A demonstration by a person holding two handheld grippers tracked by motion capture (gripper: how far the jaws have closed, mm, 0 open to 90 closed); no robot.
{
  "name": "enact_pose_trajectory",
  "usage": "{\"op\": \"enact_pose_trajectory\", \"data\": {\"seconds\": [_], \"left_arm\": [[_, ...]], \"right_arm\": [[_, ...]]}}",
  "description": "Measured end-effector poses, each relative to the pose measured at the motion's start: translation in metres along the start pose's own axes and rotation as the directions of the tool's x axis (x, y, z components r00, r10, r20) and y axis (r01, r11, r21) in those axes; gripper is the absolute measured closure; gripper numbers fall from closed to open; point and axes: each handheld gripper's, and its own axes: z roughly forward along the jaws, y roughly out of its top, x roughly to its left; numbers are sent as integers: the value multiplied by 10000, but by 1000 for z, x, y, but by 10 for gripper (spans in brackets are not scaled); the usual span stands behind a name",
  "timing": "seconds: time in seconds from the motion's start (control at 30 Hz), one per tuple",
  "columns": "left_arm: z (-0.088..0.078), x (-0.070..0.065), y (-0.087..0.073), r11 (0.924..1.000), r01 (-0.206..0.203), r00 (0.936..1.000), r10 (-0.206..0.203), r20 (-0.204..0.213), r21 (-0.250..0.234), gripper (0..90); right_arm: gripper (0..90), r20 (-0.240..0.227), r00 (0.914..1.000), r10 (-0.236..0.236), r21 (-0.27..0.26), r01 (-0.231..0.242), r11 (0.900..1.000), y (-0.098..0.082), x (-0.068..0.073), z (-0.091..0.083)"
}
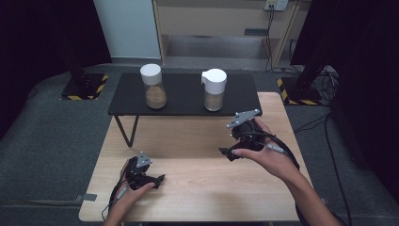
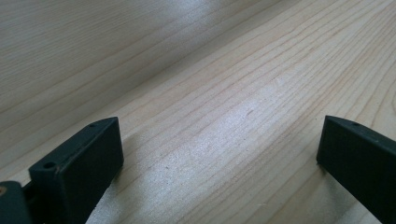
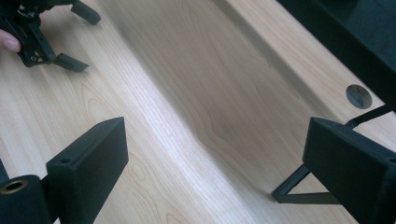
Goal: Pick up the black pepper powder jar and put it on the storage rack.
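Note:
My left gripper (image 1: 159, 179) rests low on the light wooden table (image 1: 202, 188) near its front left, held by a hand. In the left gripper view its jaws (image 2: 219, 126) stand wide apart over bare wood with nothing between them. My right gripper (image 1: 227, 152) hovers over the table's right middle, pointing left toward the other hand. Its jaws (image 3: 215, 126) are open and empty in the right gripper view, where the left gripper (image 3: 42, 32) lies farther off at the top left.
A black raised shelf (image 1: 183, 101) spans the table's back on thin legs (image 3: 299, 184). On it stand two jars of brown grains, one with a white round lid (image 1: 153, 87), one with a white spouted lid (image 1: 214, 89). Grey carpet surrounds the table.

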Motion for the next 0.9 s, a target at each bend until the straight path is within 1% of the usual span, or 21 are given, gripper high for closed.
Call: {"op": "enact_pose_trajectory", "data": {"seconds": [0.1,0.43,0.63,0.7,0.73,0.83,0.9], "left_arm": [[0,0,0,10000,-2,10000,2,-1,1,0],[0,0,0,10000,1,10000,-1,0,0,0],[0,0,0,10000,-3,10000,3,-2,3,0],[0,0,0,10000,-4,10000,4,-3,1,0],[0,0,0,10000,-4,10000,4,-5,2,0],[0,0,0,10000,0,10000,0,-5,-1,0],[0,0,0,10000,2,10000,-2,-7,1,0]], "right_arm": [[75,-6,10000,14,-12,-14,10000,-2,0,1],[74,-43,9998,207,-24,-207,9998,-19,2,11],[75,-93,9994,344,62,-344,9994,-34,6,21],[75,-36,9994,355,96,-355,9993,-37,7,22],[75,154,9997,207,179,-209,9996,-41,11,24],[75,210,9997,154,210,-159,9997,-47,13,25],[75,171,9996,226,159,-229,9996,-52,12,26]]}}
